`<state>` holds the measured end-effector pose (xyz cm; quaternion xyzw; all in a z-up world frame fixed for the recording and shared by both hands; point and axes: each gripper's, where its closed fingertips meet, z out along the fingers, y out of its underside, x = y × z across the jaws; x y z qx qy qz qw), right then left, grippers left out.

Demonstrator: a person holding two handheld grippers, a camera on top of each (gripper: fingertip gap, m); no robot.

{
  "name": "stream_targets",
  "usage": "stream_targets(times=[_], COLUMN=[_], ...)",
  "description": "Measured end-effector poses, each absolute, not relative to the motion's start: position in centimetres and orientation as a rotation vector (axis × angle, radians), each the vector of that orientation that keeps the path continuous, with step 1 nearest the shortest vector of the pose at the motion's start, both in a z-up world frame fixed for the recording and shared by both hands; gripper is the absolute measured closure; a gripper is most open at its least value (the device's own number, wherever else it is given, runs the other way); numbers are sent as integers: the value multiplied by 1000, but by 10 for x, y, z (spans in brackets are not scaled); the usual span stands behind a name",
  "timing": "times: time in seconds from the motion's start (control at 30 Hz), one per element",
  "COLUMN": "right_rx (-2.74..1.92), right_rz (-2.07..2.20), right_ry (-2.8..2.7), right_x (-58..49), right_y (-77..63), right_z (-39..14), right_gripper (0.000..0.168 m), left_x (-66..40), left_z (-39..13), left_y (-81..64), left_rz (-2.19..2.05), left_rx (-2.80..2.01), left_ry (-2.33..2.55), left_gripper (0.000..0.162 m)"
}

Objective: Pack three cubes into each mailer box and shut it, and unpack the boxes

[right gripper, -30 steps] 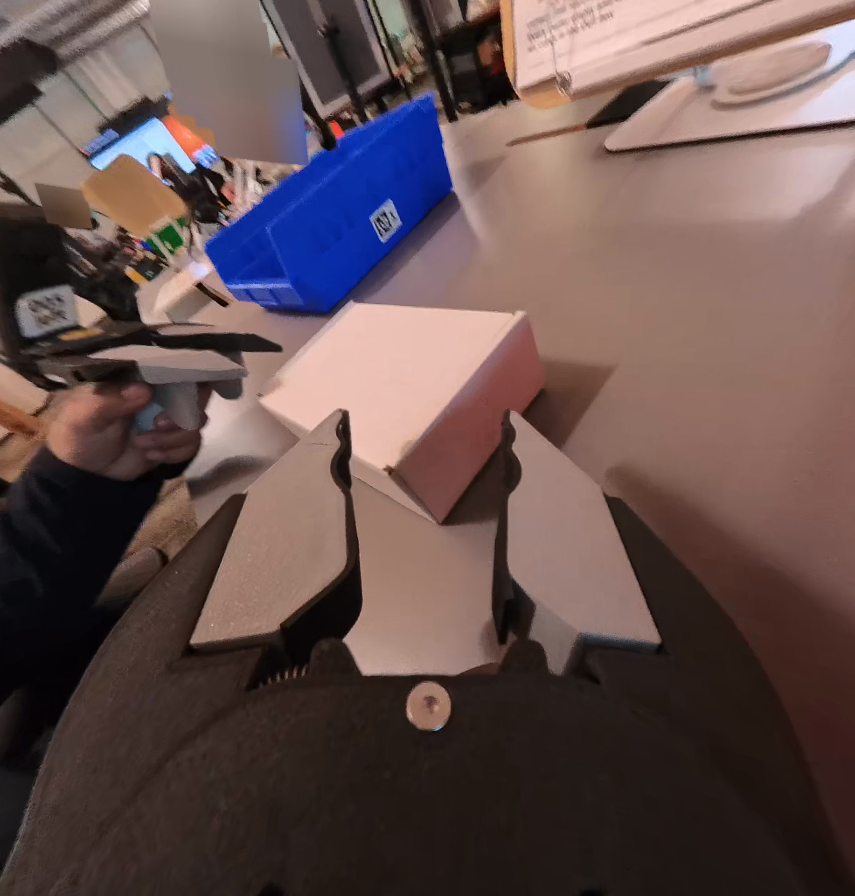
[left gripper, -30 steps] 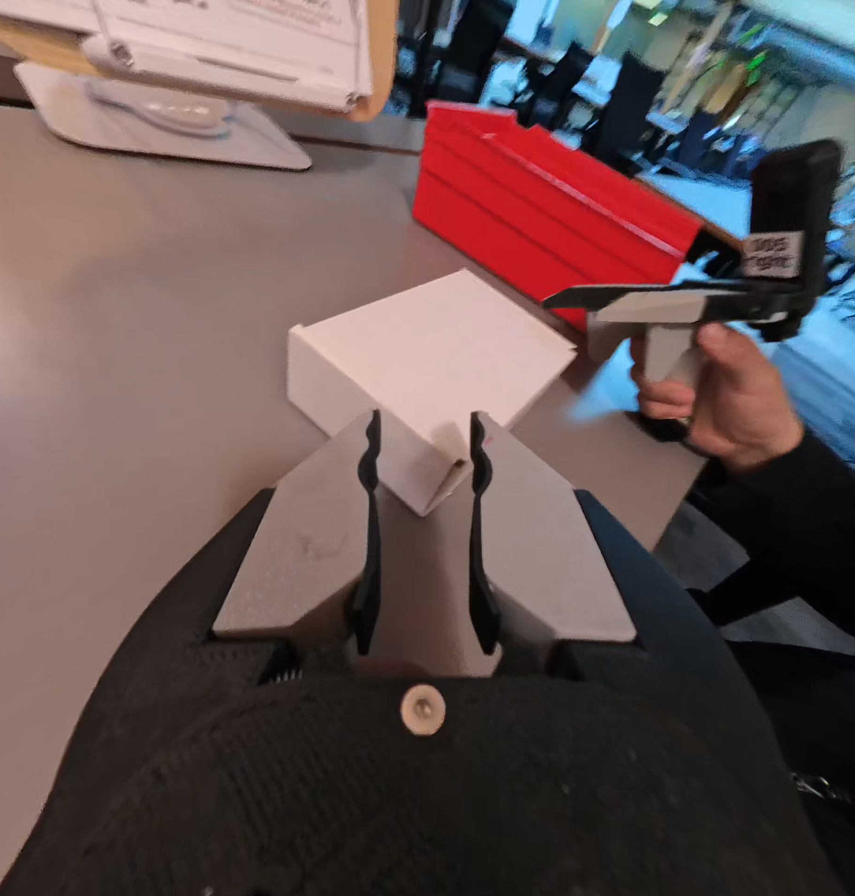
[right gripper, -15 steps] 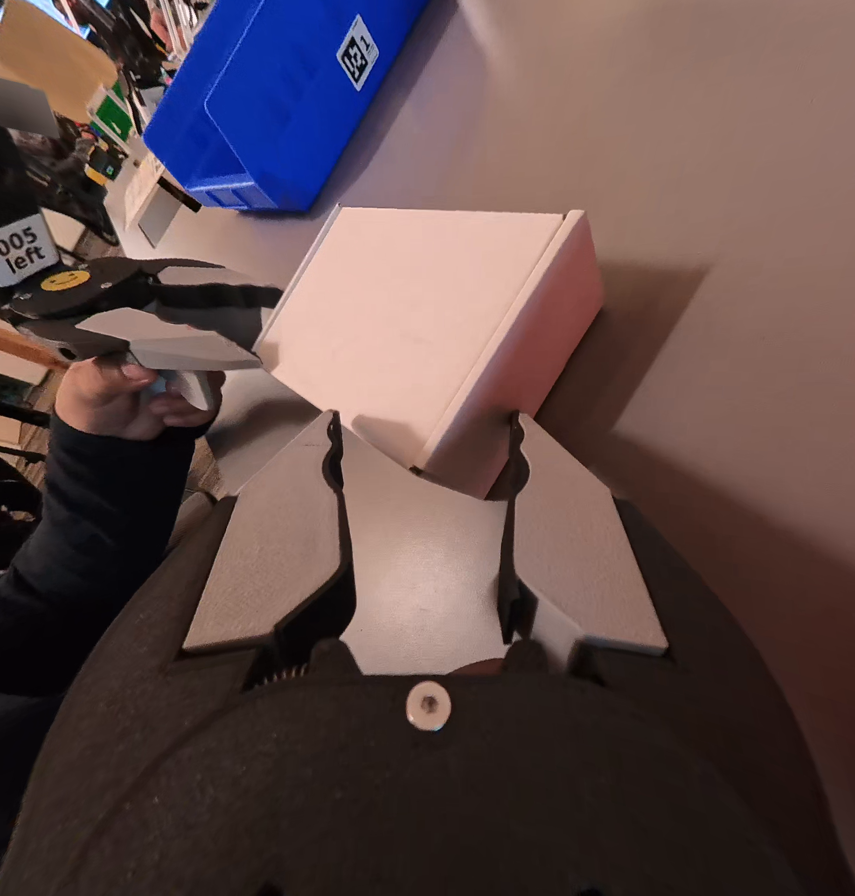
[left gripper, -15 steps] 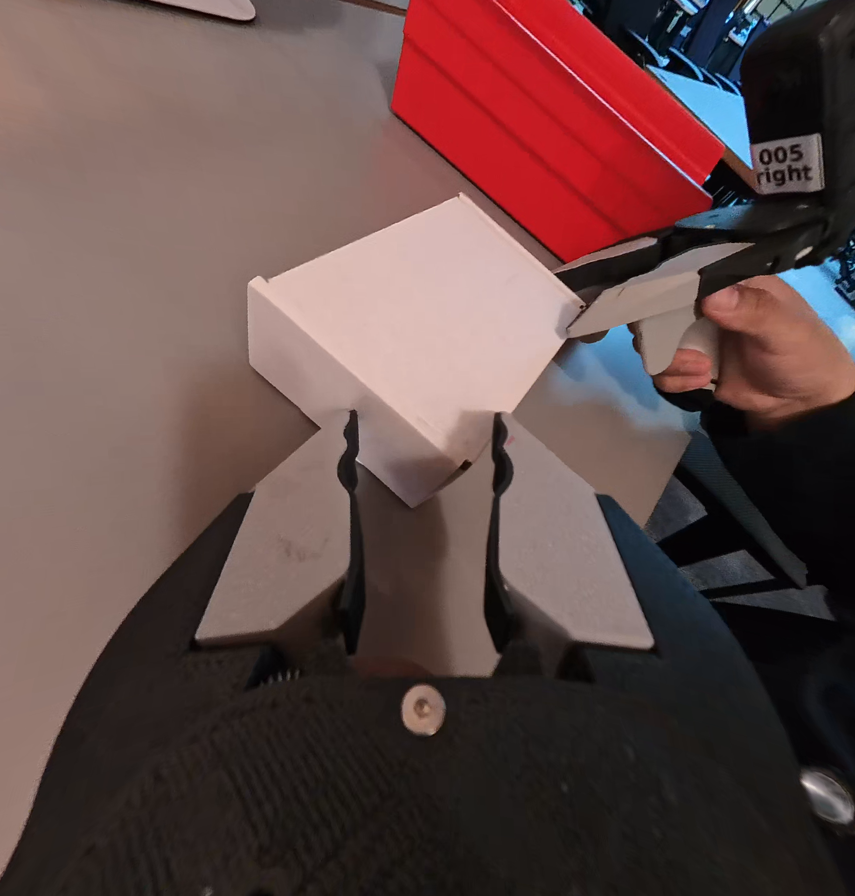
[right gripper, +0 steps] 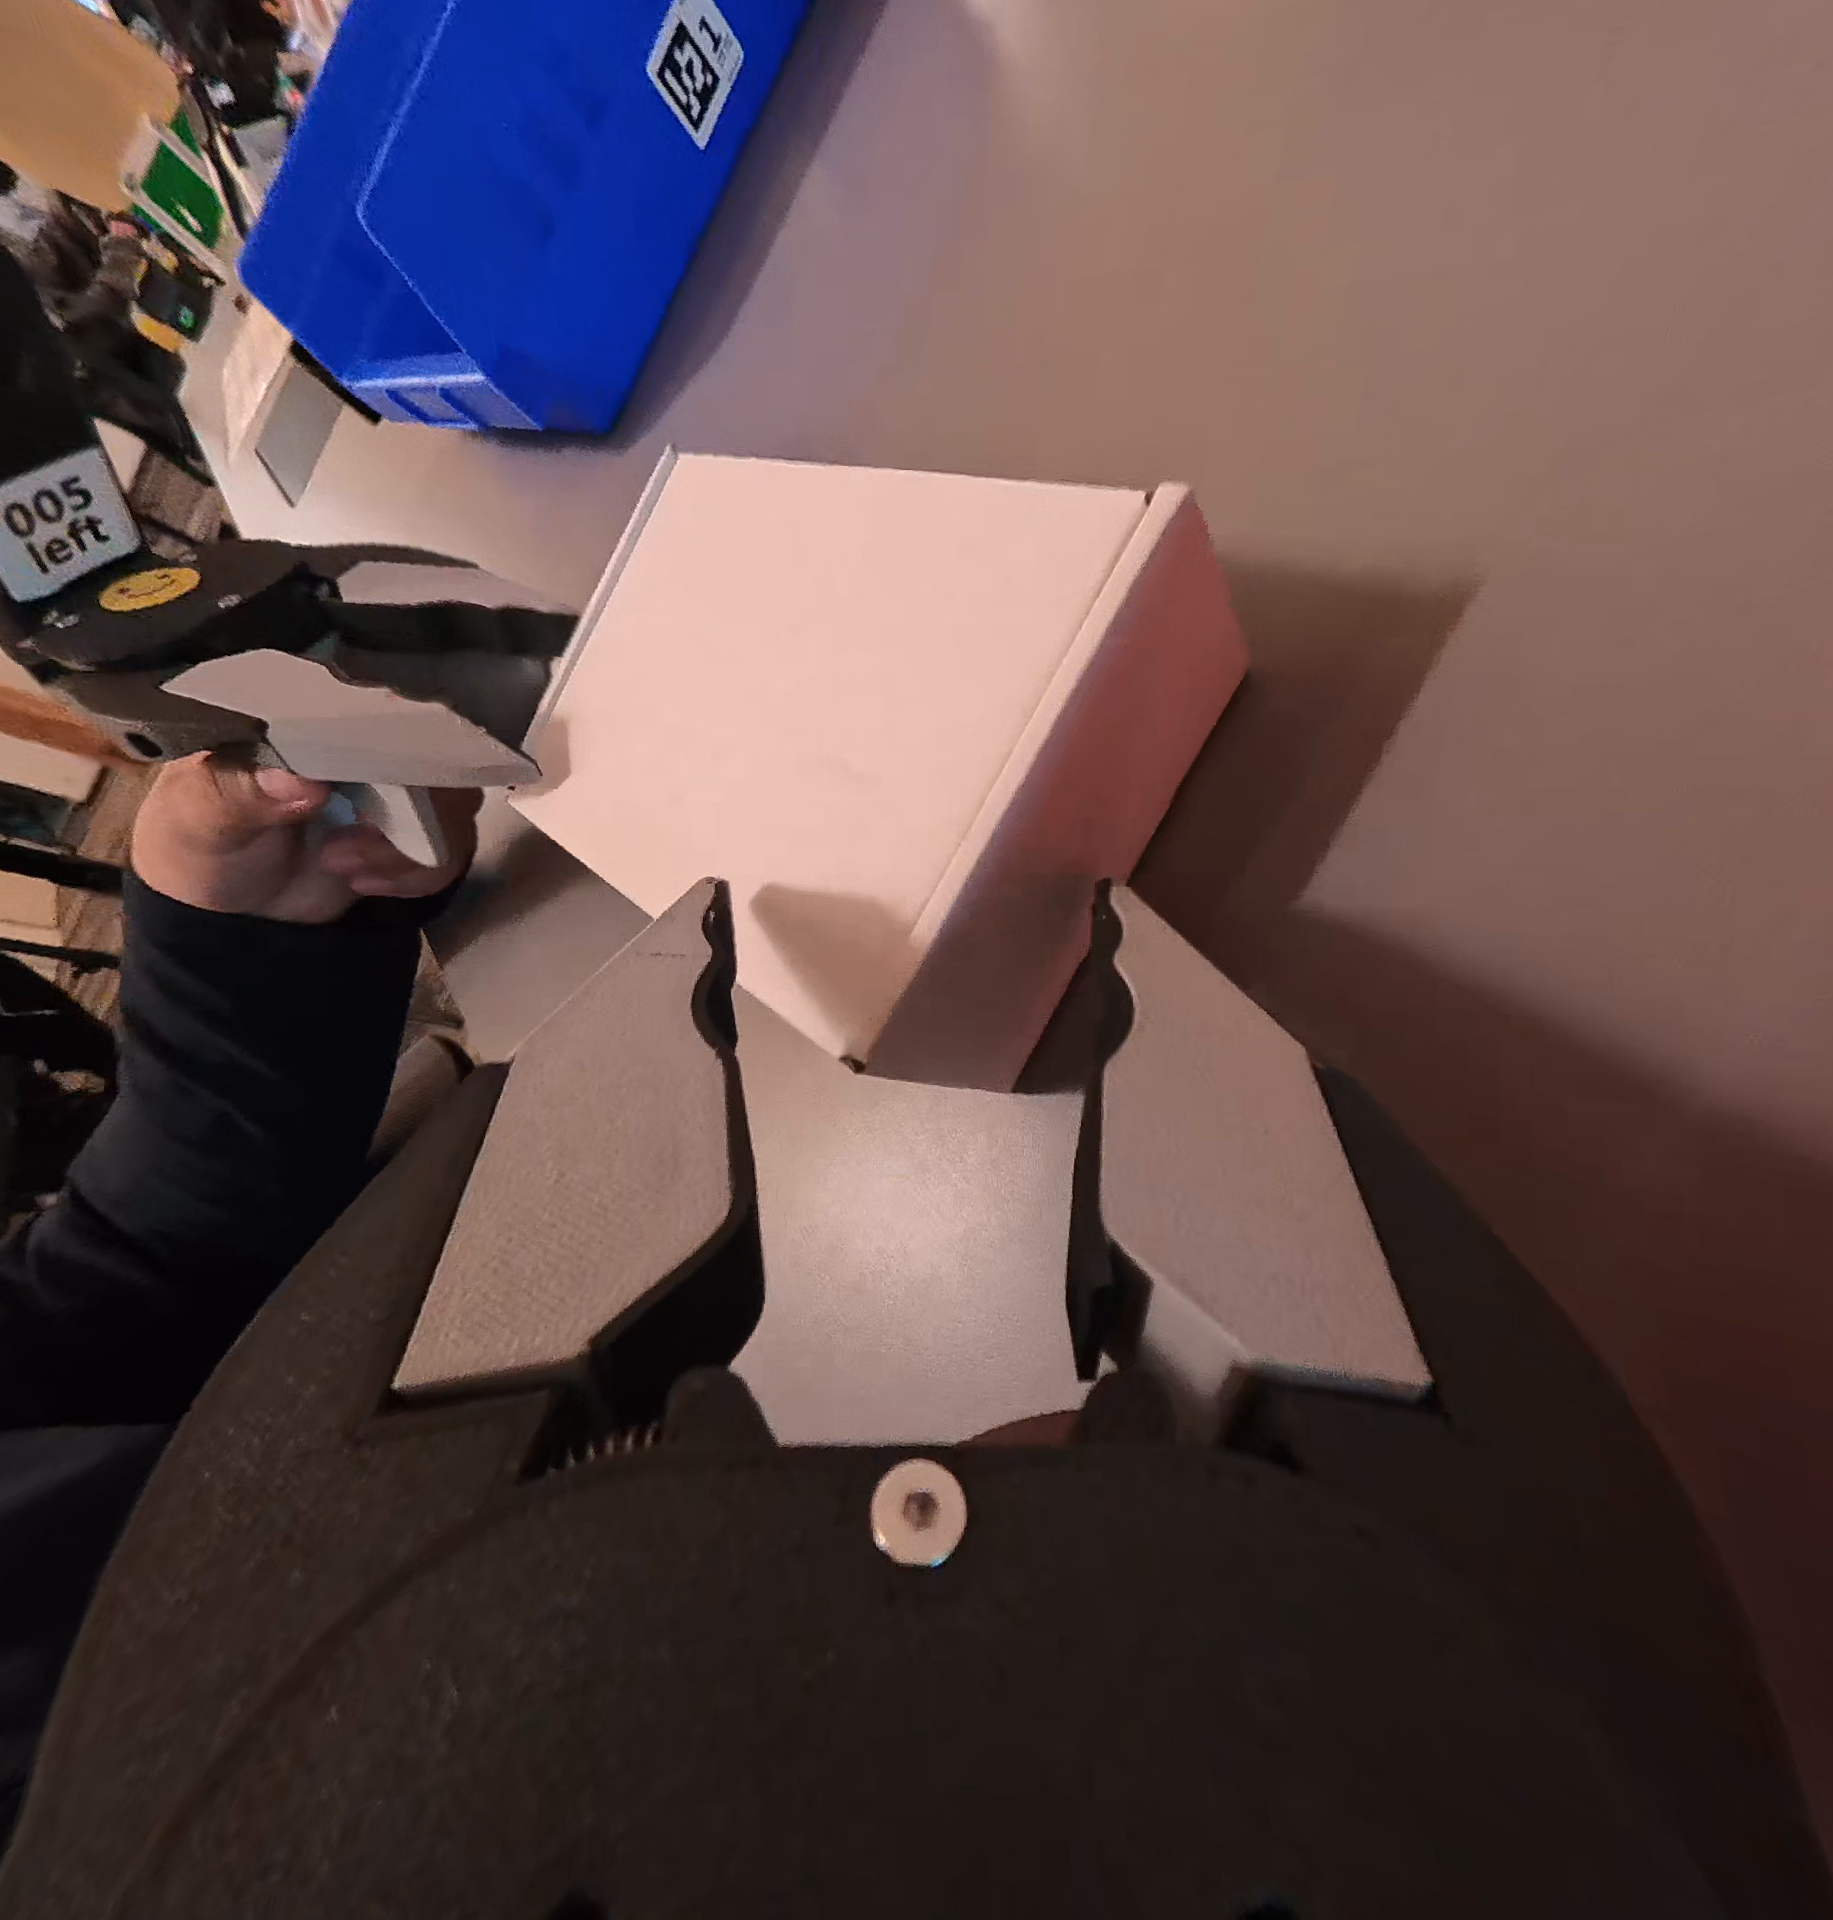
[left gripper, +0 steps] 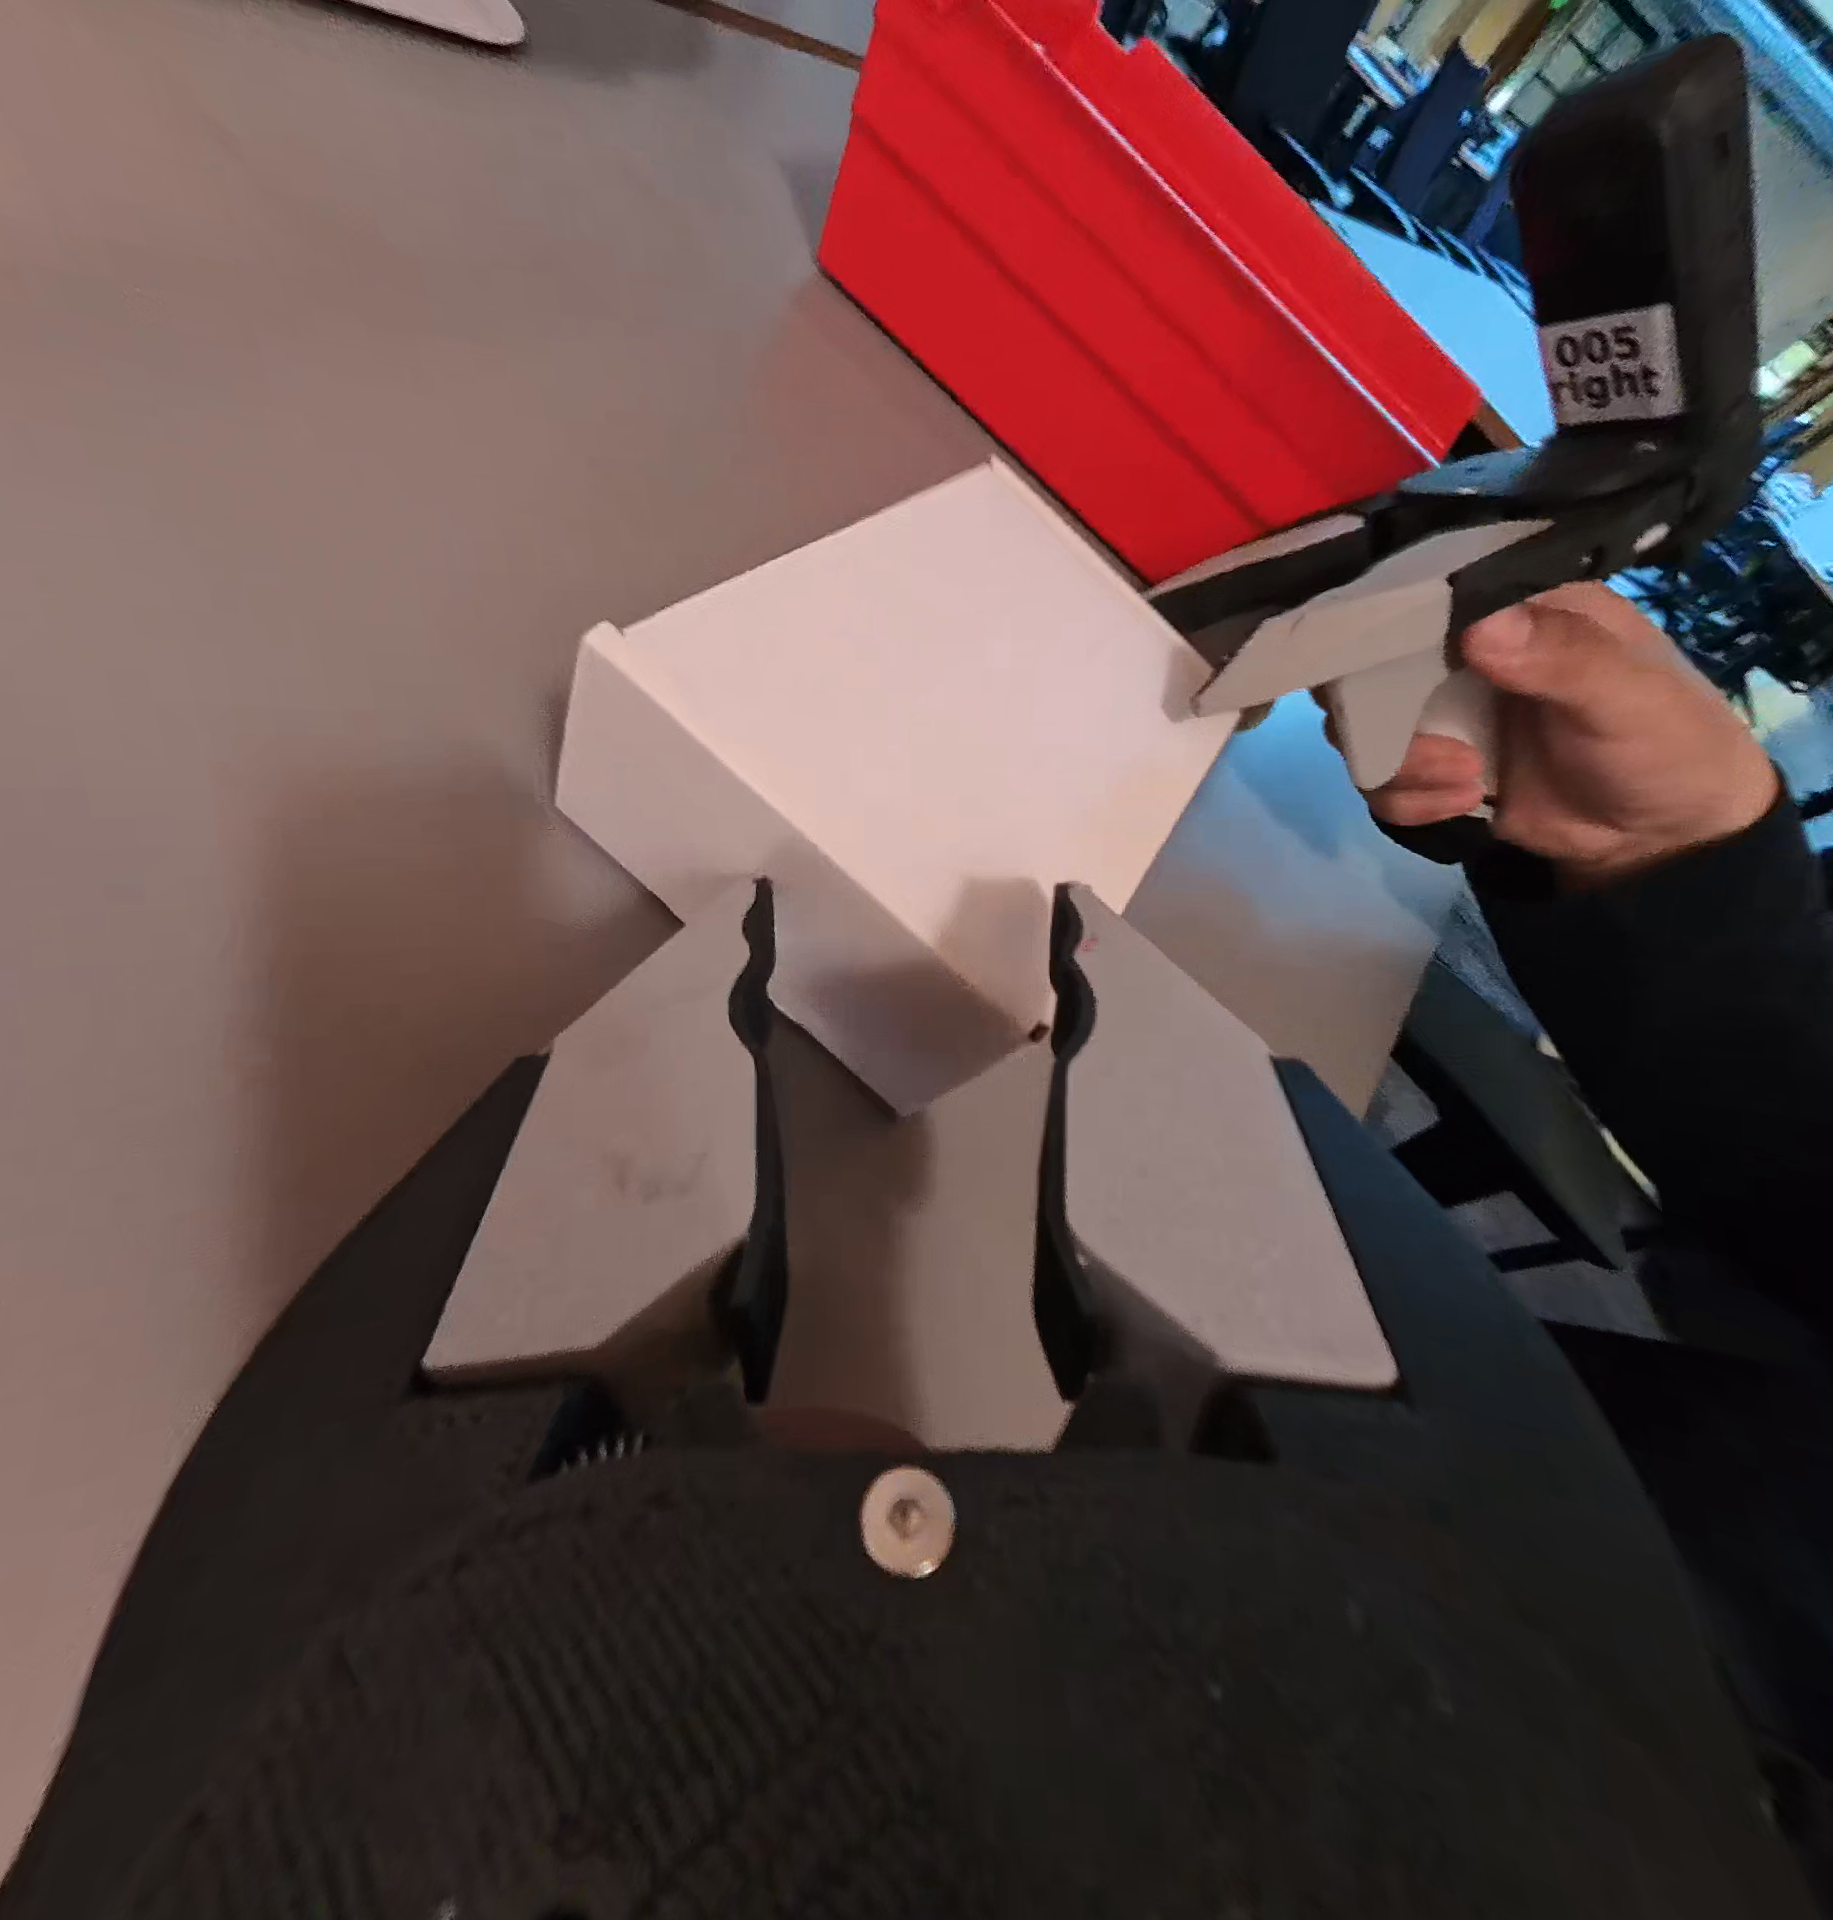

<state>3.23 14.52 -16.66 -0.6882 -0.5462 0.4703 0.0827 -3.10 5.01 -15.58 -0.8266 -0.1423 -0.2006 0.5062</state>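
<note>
The left gripper has its jaws apart around one corner of the closed white mailer box. The right gripper is likewise spread around the opposite corner. Whether the fingers touch the cardboard is hard to say. The box sits near the worktop's front edge, between a red bin and a blue bin.

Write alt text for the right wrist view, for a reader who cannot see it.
A closed white cardboard mailer box lies on a grey table, one corner between the open fingers of the right gripper. The left gripper, held in a hand, reaches the box's opposite corner, and a blue plastic bin stands behind.
</note>
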Motion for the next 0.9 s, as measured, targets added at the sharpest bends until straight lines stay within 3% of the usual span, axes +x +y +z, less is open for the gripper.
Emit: stream_targets(times=[0.03, 0.3, 0.57, 0.9], right_rx=[-2073, -2128, -2162, -2046], right_rz=[1406, 1490, 1494, 1239], right_ry=[-1651, -1582, -1651, -1758], right_x=[33, 28, 26, 14], right_y=[143, 152, 142, 135], right_z=[-171, -174, -178, -165], right_gripper=[100, 96, 93, 83], left_x=[-28, -42, -46, -51], left_z=[-158, -136, -159, -159], left_y=[50, 47, 60, 55], left_rz=[-507, -493, -465, -479], left_rx=[-2005, -1891, -1922, -1912], left_ry=[-332, -373, -440, -453], left_gripper=[112, 117, 122, 125])
